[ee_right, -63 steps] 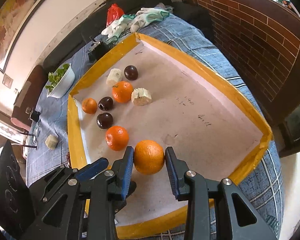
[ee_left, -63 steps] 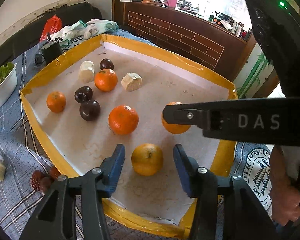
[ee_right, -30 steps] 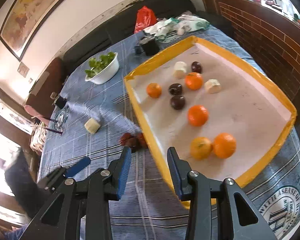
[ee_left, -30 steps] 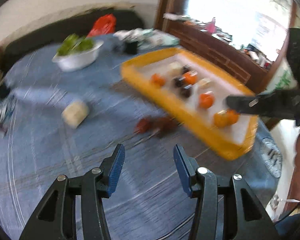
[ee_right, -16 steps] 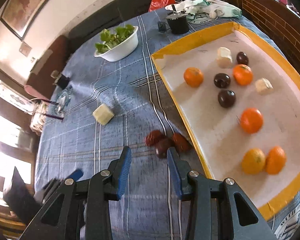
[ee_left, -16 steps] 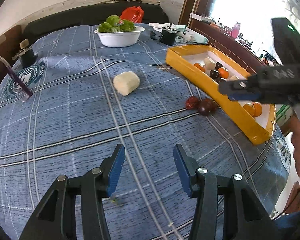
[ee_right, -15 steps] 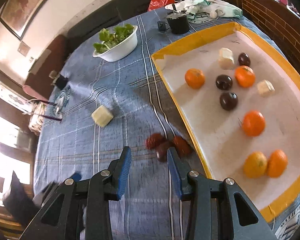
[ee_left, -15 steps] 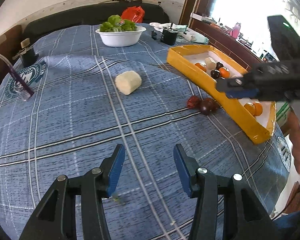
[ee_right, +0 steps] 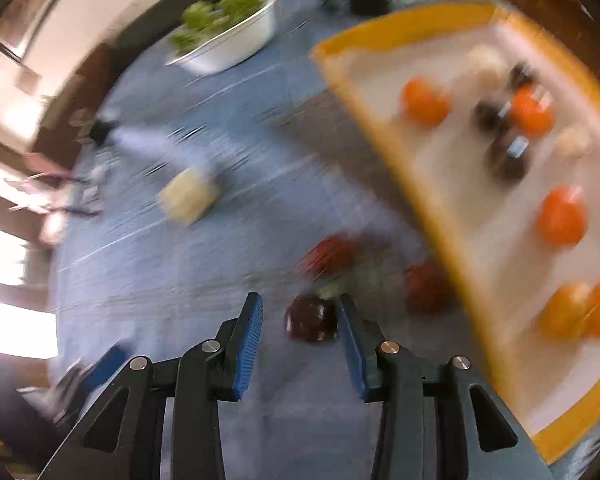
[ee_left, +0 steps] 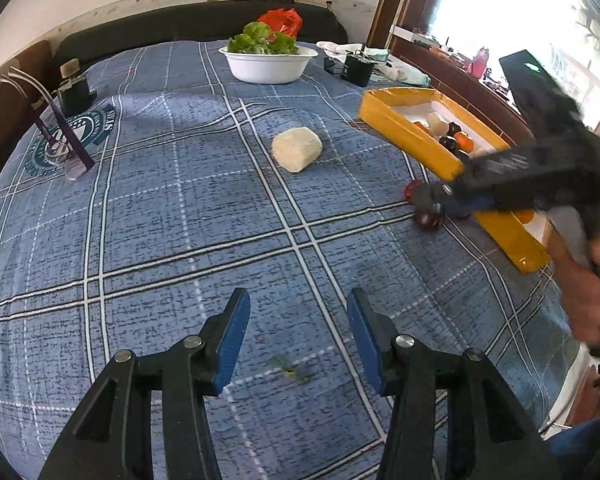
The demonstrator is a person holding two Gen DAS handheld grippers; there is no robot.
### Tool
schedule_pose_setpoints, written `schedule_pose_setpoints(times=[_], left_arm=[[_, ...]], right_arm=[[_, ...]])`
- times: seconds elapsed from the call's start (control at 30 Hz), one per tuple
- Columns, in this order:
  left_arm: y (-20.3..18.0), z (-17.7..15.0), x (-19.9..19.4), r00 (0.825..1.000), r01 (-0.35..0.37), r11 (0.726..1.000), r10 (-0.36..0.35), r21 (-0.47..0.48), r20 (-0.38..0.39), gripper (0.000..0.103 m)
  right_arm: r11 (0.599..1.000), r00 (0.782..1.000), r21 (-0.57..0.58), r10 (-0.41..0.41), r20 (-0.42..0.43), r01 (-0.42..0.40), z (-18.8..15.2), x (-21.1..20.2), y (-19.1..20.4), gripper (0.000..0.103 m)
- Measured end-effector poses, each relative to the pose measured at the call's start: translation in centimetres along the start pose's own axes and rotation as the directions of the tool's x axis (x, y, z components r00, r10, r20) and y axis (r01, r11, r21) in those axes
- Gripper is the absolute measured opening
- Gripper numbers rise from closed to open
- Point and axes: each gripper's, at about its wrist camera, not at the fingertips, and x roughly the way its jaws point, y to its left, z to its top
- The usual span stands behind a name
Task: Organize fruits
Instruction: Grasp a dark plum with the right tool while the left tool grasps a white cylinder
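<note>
Two containers on the blue plaid cloth: a yellow-rimmed tray at right, a white bowl far off. In the tray: five oranges, three dark plums, two pale chunks, all blurred. In the bowl: green leaves only. Outside, near the tray's left wall: two red fruits and one dark plum on the cloth. Further left, a pale chunk alone. Right gripper apart, dark plum between the tips, close by the right pad; contact not clear. Left gripper apart, empty, over bare cloth.
</note>
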Motion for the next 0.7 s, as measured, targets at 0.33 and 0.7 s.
schedule_pose_setpoints(times=[0.33,0.7], left_arm=[[1.2,0.9,0.3,1.000,0.011,1.000,-0.011,-0.018,0.005,0.049],[1.5,0.8,0.1,1.000,0.009,1.000,-0.009,-0.015,0.002,0.049]], right_arm=[[0.998,0.995,0.041,0.042,0.090,-0.046,-0.8,-4.1,-2.0,0.040],[0.980,0.996,-0.182,-0.069,0.051,0.077,-2.2,-0.4,1.6,0.040]])
